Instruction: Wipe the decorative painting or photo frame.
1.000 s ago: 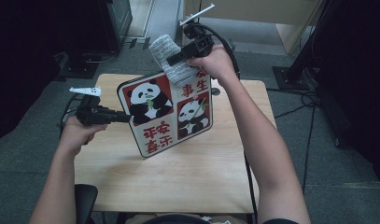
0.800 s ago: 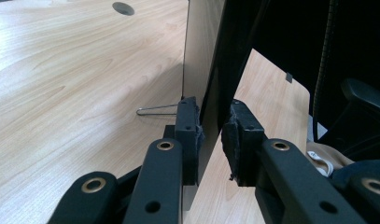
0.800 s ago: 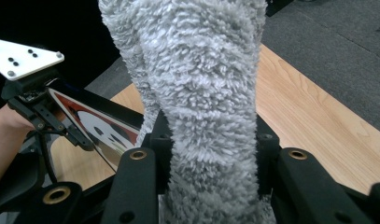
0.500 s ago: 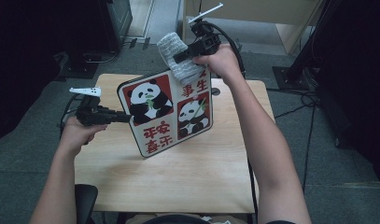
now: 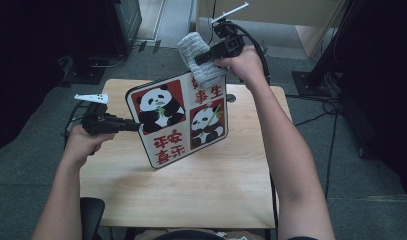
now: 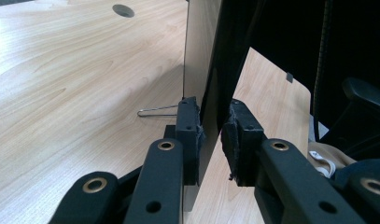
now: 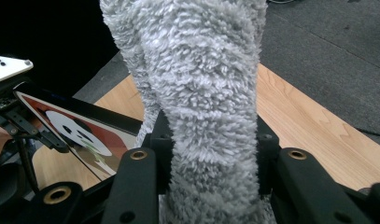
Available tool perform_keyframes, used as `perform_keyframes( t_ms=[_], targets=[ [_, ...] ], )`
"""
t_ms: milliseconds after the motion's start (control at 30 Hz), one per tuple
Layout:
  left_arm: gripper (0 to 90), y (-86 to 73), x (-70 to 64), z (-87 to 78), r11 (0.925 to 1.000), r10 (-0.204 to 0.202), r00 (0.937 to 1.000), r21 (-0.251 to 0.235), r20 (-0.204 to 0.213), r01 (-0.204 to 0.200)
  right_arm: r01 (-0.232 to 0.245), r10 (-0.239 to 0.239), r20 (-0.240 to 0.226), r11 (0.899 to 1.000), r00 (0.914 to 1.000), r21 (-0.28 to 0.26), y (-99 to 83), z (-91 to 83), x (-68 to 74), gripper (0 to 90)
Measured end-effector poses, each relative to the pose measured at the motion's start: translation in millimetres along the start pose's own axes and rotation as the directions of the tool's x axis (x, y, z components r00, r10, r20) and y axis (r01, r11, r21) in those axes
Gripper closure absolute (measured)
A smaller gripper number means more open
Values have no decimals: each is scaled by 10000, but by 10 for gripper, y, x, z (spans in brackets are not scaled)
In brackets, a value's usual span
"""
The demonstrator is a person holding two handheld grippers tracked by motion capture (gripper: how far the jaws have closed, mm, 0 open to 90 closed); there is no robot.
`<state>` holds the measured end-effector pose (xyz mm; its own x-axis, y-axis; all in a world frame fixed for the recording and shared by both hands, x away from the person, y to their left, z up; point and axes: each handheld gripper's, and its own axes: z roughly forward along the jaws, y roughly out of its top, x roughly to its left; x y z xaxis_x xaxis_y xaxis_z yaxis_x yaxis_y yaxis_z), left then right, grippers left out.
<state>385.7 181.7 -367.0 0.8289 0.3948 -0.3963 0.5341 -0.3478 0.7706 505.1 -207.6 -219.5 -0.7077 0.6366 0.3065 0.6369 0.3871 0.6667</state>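
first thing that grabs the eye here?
The panda board, red and white, held tilted above the middle of the wooden table, with the left gripper clamped on its left edge. Next, the fluffy grey cloth gripped by the right gripper, pressed at the board's top edge.

The left claw [image 5: 136,125] is black, with a white, grey-tipped plate on top and a dark cable trailing off its left side. Seen in the left gripper view, its two jaws are flat black bars with brass-ringed pivot holes, ending in worn, frayed black pads [image 6: 190,123]. The right claw [image 5: 201,57], at the far side of the scene, is the same black build, with a white plate above and a thick black cable looping away behind. Both forearms are bare, with no sleeves.
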Motion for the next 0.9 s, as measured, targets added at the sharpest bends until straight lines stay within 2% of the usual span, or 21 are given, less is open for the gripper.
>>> perform_keyframes(
  t_ms=[167,367,600,833,900],
  targets=[
    [770,0,2,0,10000,-26,10000,-15,7,26,-65,65,211,10000,9998,-15,-7,-39,-42,641],
    [766,-5,10,0,9999,-142,9999,-15,53,142,-370,370,381,9993,9986,18,-2,-98,-130,651],
    [767,-7,9,-1,10000,-98,9999,10,61,98,-433,428,692,9990,9967,69,-7,-161,-192,650],
    [767,-7,6,-1,9999,-105,9999,11,29,104,-659,663,954,9978,9932,-70,-62,-244,-276,647],
    [767,-7,8,-1,9999,-119,9999,-7,21,119,-783,792,908,9968,9927,-139,-81,-251,-298,647]
  ],
)
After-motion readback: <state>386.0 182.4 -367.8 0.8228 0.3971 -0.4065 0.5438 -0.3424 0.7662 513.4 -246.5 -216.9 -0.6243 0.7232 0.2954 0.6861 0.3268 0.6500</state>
